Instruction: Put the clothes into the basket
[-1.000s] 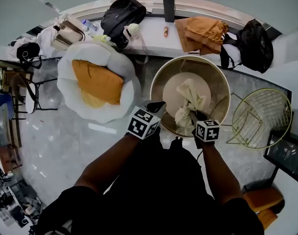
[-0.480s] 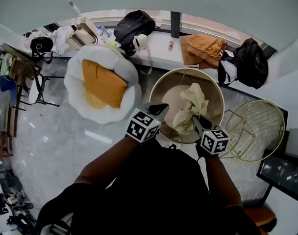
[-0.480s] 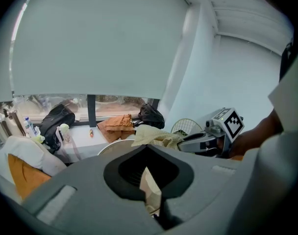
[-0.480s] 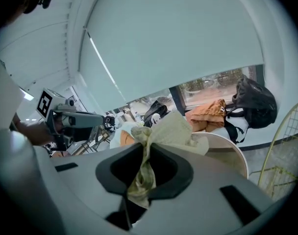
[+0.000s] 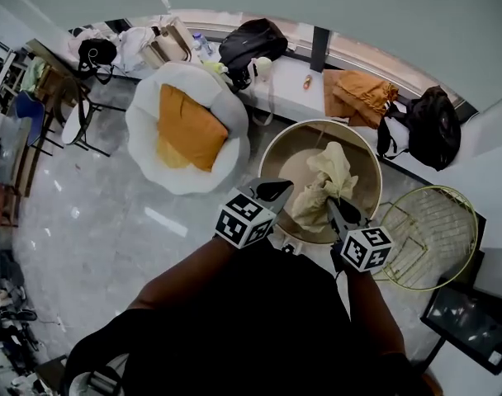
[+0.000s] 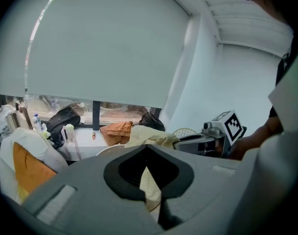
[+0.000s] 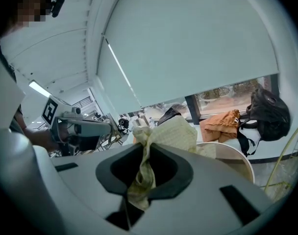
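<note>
- The cloth (image 5: pixel 329 172) is clear of the tub (image 5: pixel 262 159) floor and hangs over the tub's middle, so this looks like the lift-out step.
- Right gripper (image 5: pixel 332 207): jaws nearly together, pinching a twisted fold of the cloth.
- Left gripper (image 5: pixel 280 190): jaws drawn together beside the cloth, apparently with nothing gripped; the cloth shows just past them.
- The next move probably calls for a carry rightward to the wire basket (image 5: pixel 441 221), high enough to clear both rims, then a release.
- The cloth is crumpled. Its long axis runs away from the person, with the bulk beyond the right tips and a short tail trailing back.
</note>
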{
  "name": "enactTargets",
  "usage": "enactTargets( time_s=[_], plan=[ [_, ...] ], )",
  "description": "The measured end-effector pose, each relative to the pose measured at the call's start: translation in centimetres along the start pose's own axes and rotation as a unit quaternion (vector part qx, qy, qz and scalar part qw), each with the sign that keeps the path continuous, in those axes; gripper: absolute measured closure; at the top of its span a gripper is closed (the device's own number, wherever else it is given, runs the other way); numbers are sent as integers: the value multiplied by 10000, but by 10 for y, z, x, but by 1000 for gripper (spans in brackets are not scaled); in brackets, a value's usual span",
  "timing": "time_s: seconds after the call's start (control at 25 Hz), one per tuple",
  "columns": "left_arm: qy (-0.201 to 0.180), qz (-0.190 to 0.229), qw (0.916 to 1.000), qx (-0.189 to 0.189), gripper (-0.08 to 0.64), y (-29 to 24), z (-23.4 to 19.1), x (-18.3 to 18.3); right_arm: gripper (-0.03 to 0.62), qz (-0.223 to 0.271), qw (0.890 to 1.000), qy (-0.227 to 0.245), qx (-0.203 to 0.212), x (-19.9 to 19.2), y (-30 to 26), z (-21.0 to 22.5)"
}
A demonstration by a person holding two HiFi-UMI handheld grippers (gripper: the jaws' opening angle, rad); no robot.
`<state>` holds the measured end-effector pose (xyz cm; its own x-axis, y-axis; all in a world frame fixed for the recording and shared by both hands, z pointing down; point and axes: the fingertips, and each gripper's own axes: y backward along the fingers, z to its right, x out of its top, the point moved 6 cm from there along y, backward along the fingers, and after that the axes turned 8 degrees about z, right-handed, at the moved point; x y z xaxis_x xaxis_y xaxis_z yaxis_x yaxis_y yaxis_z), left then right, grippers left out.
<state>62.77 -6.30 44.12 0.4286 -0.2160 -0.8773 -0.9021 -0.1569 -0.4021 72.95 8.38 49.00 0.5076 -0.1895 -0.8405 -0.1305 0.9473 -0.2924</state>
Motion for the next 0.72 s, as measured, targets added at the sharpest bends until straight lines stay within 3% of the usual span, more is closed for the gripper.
enactTargets(
  time_s=[0.4, 0.72],
  plan=[
    [161, 232, 9992, 284, 560, 36, -4, -4, 534, 103, 9982, 141, 576, 11, -5, -49],
    [341, 688, 9928, 919, 560, 134, -30, -22, 534, -159, 9907, 483, 1259, -2, -48, -134]
  ],
)
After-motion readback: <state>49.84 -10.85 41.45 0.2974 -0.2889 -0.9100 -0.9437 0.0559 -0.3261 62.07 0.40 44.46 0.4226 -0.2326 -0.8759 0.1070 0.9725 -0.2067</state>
